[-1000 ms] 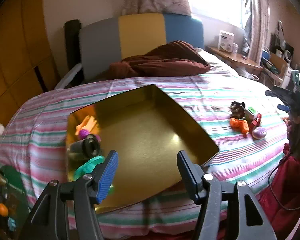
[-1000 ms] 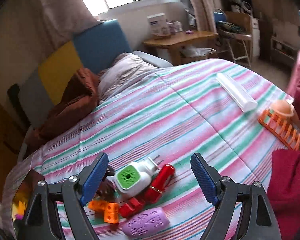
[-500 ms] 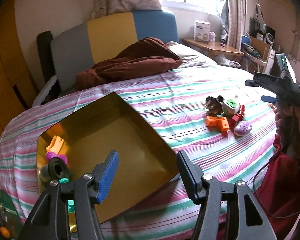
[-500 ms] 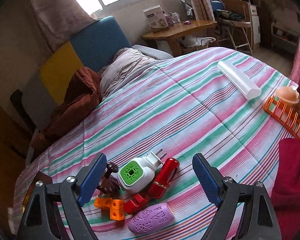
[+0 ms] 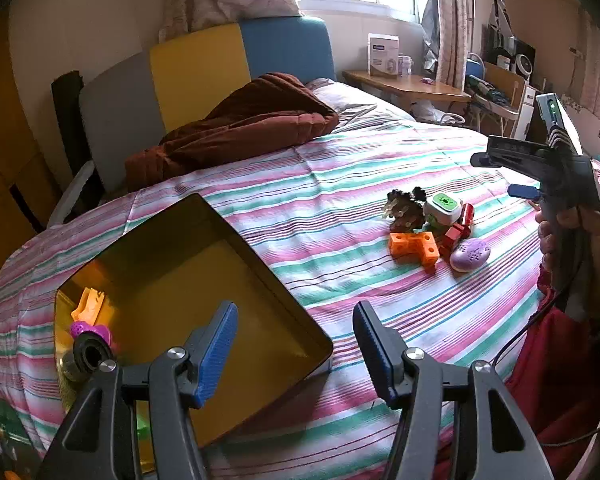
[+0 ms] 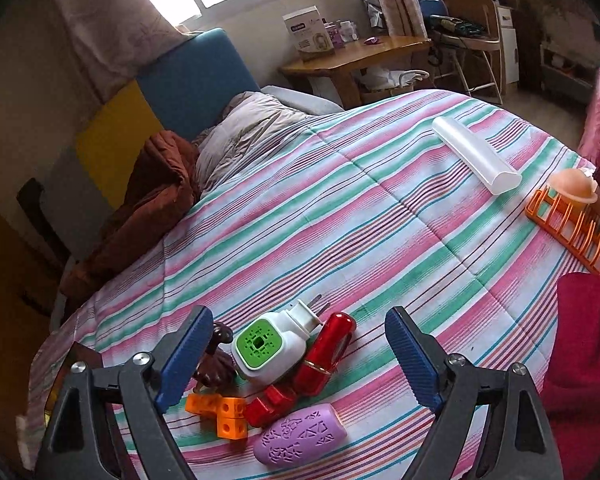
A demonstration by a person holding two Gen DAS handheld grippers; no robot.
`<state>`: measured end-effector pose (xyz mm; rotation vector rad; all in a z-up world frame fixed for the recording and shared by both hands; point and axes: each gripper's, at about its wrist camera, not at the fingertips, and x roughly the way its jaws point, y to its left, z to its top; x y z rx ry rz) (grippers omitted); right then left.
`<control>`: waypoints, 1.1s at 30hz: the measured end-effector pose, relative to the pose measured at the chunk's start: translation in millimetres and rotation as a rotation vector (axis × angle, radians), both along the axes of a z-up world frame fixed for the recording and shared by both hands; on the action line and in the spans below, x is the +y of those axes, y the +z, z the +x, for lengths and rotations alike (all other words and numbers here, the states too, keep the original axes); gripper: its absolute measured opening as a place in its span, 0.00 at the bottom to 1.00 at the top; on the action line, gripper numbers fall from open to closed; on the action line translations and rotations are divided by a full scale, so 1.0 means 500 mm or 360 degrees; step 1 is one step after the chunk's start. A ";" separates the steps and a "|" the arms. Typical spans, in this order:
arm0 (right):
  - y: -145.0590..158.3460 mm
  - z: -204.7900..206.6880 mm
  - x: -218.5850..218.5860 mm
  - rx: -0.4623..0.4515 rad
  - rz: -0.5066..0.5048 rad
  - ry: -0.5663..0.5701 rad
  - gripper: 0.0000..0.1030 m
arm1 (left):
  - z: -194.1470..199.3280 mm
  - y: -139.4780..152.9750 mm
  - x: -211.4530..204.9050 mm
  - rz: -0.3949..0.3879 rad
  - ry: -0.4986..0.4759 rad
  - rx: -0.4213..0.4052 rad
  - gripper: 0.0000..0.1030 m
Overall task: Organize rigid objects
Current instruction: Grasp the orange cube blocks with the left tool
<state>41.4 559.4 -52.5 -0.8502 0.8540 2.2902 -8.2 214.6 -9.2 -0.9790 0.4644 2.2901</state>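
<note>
Toys lie heaped on the striped bedspread just below the right claw, whose jaws gape empty.

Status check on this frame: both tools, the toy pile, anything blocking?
Left tool open, empty, over gold tray. Right tool open, empty, above toy pile on the bedspread. Nothing blocking.

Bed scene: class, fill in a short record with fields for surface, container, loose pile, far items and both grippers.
surface: striped bedspread
container: gold tin, a few small items in its left corner
loose pile: plug-in, red tube, orange blocks, purple case
far items: white tube, orange rack
left gripper: open, empty
right gripper: open over pile
</note>
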 end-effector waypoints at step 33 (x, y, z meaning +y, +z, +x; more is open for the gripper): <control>-0.016 0.022 0.042 0.0092 -0.0187 -0.0098 0.87 | -0.091 -0.144 0.318 0.0011 -0.0333 -0.0583 0.60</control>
